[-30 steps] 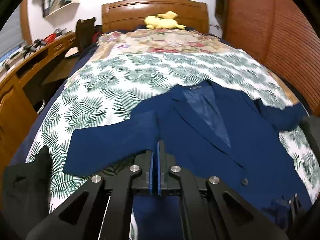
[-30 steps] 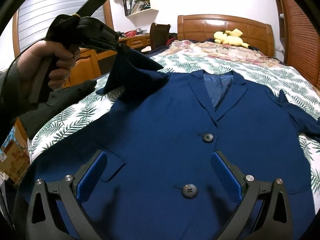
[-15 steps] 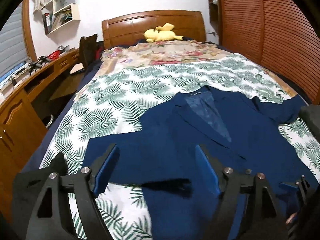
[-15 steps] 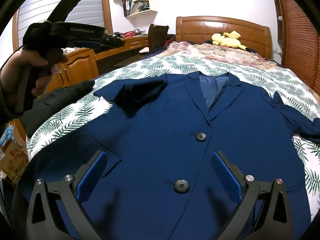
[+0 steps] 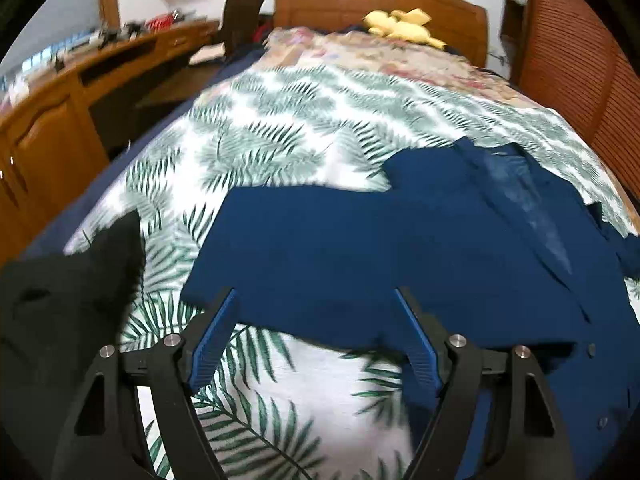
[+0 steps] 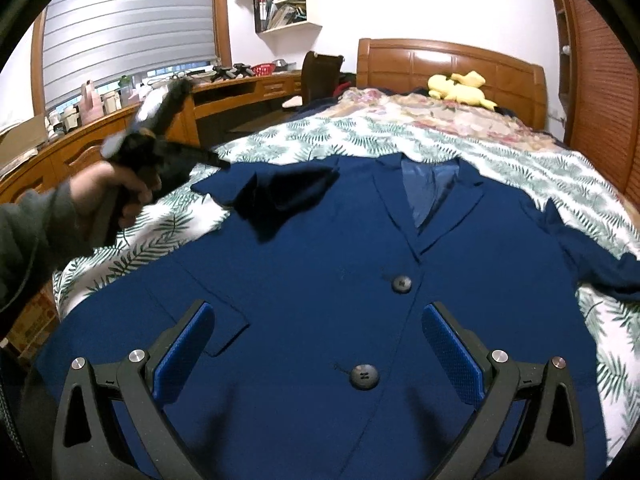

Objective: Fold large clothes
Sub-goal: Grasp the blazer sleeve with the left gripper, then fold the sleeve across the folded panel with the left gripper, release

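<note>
A navy blazer (image 6: 320, 280) lies face up on the leaf-print bed sheet (image 5: 280, 148), buttoned, collar toward the headboard. Its left sleeve (image 5: 304, 248) stretches out sideways onto the sheet, and in the right wrist view the sleeve end (image 6: 280, 192) looks rumpled. My left gripper (image 5: 314, 320) is open just over the sleeve's near edge with nothing between its fingers. A hand holds the left gripper (image 6: 168, 160) beside the sleeve in the right wrist view, where it is blurred. My right gripper (image 6: 318, 344) hangs open above the blazer's lower front, around the bottom button (image 6: 364, 376).
A black garment (image 5: 60, 312) lies at the bed's left edge. A wooden desk (image 6: 120, 136) and chair (image 6: 320, 72) line the left side, and louvred wooden doors (image 6: 600, 92) the right. A yellow plush toy (image 6: 460, 88) rests by the headboard (image 6: 440, 60).
My left gripper opened and let go of the raised sleeve, which dropped flat on the bed. The left hand then sank and moved left of the sleeve. The right gripper stayed put.
</note>
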### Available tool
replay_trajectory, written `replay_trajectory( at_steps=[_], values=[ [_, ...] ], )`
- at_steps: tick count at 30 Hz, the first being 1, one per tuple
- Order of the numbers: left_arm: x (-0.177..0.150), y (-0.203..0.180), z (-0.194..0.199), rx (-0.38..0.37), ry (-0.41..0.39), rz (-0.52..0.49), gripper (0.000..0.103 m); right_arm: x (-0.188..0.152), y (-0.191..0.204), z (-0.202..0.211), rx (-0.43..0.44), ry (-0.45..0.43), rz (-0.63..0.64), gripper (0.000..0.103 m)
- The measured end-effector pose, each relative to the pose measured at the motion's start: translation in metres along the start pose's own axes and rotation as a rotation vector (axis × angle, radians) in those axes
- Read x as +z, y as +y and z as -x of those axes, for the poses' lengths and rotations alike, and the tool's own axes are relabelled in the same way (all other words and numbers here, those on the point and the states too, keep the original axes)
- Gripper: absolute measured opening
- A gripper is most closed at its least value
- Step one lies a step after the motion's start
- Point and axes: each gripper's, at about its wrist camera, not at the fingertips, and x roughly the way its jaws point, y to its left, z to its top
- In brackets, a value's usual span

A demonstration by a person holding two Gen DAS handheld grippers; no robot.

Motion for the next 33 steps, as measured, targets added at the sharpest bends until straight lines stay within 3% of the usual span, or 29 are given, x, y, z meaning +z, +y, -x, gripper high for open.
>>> replay_trajectory(
  at_steps=[8, 11, 13, 15, 17, 22, 33],
  values=[
    [-0.007, 0.023, -0.041, -0.001, 0.11, 0.103, 0.079, -0.001, -0.016, 0.004, -0.046, -0.015, -0.047, 0.103],
    [-0.008, 0.025, -0.047, 0.019, 0.103, 0.131, 0.07, -0.004, -0.015, 0.003, -0.048, -0.01, -0.059, 0.103],
    [-0.007, 0.025, -0.047, 0.025, 0.095, 0.127, 0.052, -0.005, -0.013, 0.002, -0.053, -0.009, -0.054, 0.103],
    [-0.004, 0.022, -0.046, 0.006, 0.096, 0.12, 0.011, -0.005, -0.011, 0.003, -0.06, -0.009, -0.05, 0.103],
    [0.001, 0.016, -0.042, 0.017, 0.095, 0.102, 0.006, -0.004, -0.012, 0.005, -0.065, -0.01, -0.048, 0.103],
    [0.015, -0.014, 0.001, 0.023, -0.003, 0.03, 0.004, -0.006, -0.016, 0.013, -0.091, -0.019, -0.054, 0.103],
    [0.016, -0.116, 0.126, -0.14, -0.176, -0.165, 0.004, -0.011, -0.023, 0.036, -0.134, -0.05, -0.084, 0.103]
  ],
)
